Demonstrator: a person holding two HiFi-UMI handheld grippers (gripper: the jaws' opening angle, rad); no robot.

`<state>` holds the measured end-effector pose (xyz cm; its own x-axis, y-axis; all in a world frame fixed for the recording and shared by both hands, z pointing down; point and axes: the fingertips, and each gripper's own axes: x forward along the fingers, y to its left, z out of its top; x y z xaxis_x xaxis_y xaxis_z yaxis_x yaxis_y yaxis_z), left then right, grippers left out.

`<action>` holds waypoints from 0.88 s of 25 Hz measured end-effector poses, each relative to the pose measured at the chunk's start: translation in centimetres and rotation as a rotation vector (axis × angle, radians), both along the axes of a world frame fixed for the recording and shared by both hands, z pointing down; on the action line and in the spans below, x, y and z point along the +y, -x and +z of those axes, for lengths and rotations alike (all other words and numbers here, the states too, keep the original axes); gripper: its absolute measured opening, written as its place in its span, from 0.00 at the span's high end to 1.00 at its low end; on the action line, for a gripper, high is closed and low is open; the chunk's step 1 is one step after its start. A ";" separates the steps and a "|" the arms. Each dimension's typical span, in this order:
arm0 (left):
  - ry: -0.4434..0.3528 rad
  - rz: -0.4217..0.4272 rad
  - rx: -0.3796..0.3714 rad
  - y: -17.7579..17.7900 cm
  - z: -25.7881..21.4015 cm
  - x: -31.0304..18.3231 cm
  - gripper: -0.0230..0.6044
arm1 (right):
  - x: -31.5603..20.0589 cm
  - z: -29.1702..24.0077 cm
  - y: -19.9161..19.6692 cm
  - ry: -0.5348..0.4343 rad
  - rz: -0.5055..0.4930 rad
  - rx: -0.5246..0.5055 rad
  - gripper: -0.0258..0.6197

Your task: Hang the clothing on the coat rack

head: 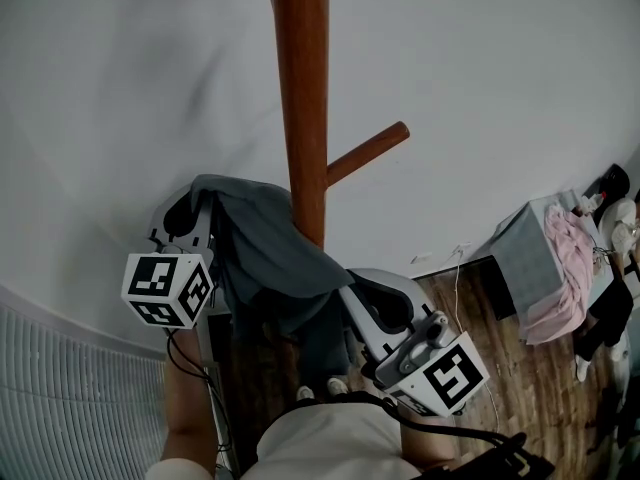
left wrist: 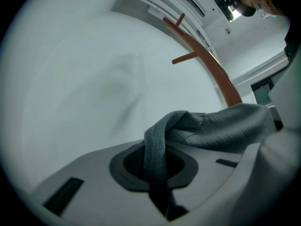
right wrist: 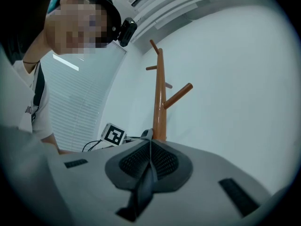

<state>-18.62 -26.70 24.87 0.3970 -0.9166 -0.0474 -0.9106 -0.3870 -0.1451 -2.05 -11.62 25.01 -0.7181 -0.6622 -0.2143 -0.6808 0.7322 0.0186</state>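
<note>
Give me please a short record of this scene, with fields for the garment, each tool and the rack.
garment: grey, held by both tools, low against the pole
left tool: shut on the garment
right tool: shut on a thin fold of the garment
coat rack: brown wooden pole
peg: bare
task state: not yet hung
</note>
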 end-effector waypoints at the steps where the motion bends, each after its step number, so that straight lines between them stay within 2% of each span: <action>1: 0.006 0.001 -0.004 0.0 0.2 0.0 0.91 | 0.1 0.1 0.1 0.003 -0.001 0.000 0.92; 18: 0.113 0.026 -0.034 -1.1 5.4 -0.4 0.91 | 0.1 3.0 0.6 0.075 -0.014 0.050 0.92; 22: 0.135 0.033 -0.027 -1.3 6.3 -0.6 0.91 | -0.1 2.7 0.5 0.072 -0.008 0.025 0.92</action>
<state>-17.30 -27.28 31.15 0.4269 -0.9002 0.0866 -0.8934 -0.4346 -0.1140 -2.58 -11.69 27.70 -0.7276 -0.6698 -0.1480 -0.6753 0.7374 -0.0174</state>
